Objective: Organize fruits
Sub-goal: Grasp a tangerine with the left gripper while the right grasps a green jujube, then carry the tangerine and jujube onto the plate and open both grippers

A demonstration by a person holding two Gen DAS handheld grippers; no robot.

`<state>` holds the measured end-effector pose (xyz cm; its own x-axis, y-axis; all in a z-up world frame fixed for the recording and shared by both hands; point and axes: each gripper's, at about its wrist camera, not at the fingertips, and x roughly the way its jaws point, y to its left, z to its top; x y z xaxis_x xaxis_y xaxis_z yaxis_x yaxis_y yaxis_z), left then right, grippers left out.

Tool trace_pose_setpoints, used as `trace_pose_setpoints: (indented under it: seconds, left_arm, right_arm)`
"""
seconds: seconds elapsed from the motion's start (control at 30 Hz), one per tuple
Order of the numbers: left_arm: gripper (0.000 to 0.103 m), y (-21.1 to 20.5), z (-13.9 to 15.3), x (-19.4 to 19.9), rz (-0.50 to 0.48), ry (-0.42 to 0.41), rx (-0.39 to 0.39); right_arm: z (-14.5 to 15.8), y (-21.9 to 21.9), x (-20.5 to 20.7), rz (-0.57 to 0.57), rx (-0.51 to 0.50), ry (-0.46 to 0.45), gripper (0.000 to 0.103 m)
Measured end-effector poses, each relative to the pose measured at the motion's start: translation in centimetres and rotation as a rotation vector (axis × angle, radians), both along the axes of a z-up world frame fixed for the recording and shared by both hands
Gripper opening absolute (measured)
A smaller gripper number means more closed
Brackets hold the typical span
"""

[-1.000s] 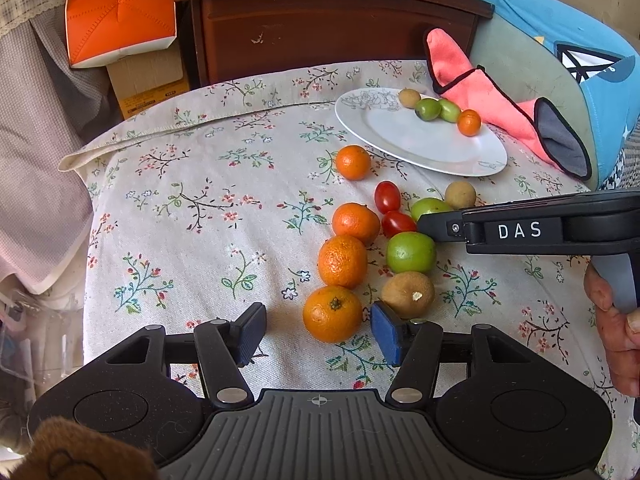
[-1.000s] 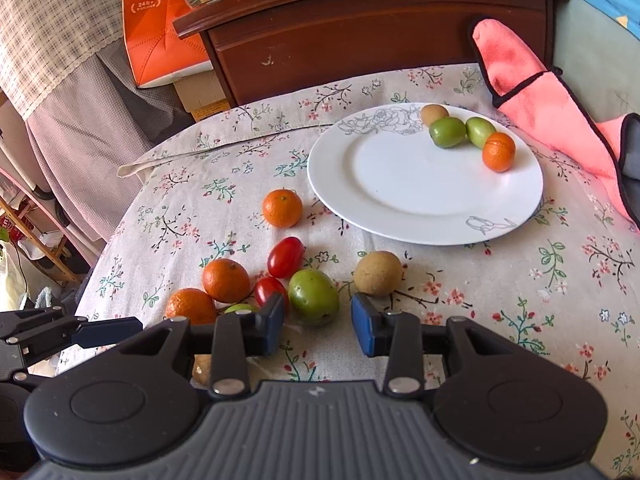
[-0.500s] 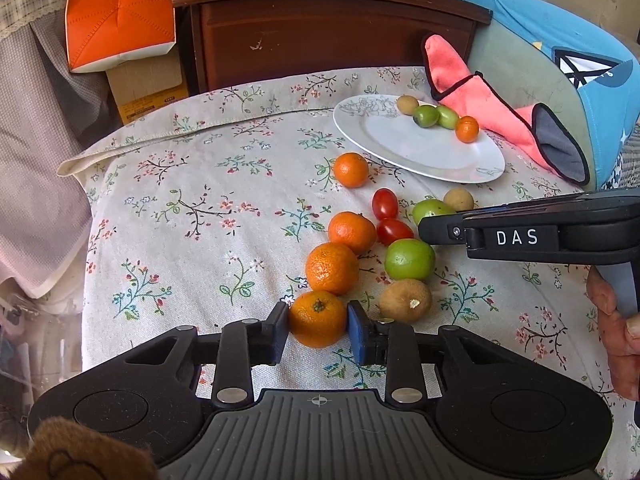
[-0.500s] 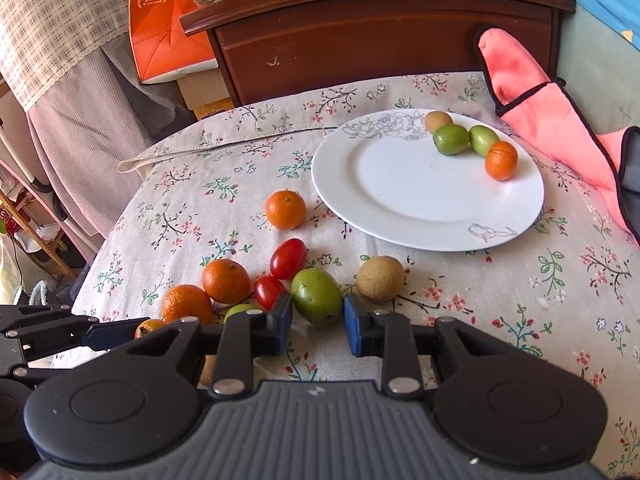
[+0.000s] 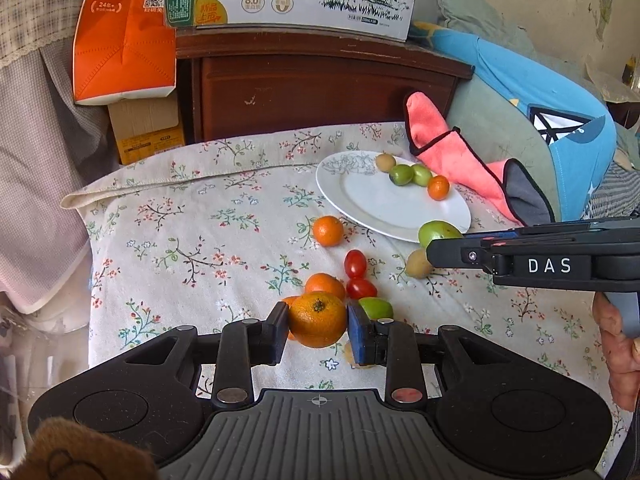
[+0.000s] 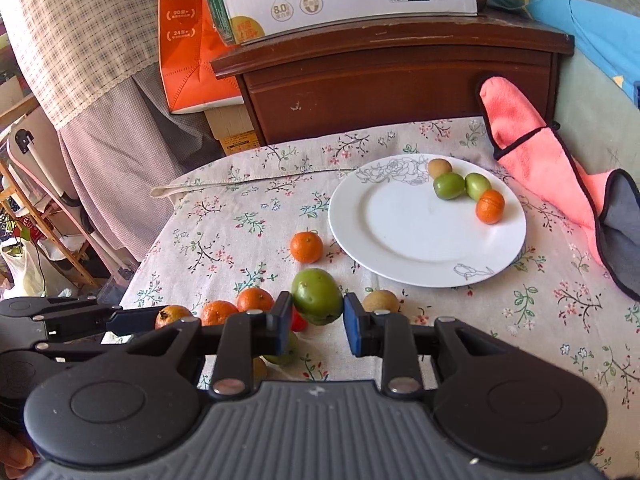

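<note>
Since lifted off cloth [image 5: 208,216]: both fruits.

The left gripper [image 5: 318,330] clamps an orange at lower centre; the right gripper [image 6: 317,312] pinches a green fruit likewise, both angled downward.

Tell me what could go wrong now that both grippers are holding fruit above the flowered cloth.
The round orange mandarin in the left gripper and the smooth green fruit in the right gripper are pinched only at their sides, so either might slip out. On the white plate, a dropped one could roll into the four fruits at its far rim.
</note>
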<state>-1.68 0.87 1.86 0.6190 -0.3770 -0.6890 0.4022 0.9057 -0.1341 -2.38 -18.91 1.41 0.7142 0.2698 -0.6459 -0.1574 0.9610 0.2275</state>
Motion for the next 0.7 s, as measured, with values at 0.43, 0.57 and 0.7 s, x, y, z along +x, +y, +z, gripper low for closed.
trace_pose_setpoints:
  seconds: [0.43, 0.57, 0.7]
  left_arm:
    - [0.028, -4.3, 5.6, 3.9, -0.044, -0.102, -0.041]
    - [0.028, -6.0, 5.9, 5.1, -0.059, -0.105, -0.064]
    - [0.028, -7.3, 5.2, 6.7, -0.064, -0.106, -0.055]
  right_arm:
    - [2.8, -5.1, 0.4, -0.096, -0.020, -0.102, 0.028]
    - [2.8, -6.2, 1.5, -0.132, -0.022, -0.112, 0.028]
    - [2.6, -7.4, 2.6, -0.174, -0.009, -0.116, 0.028]
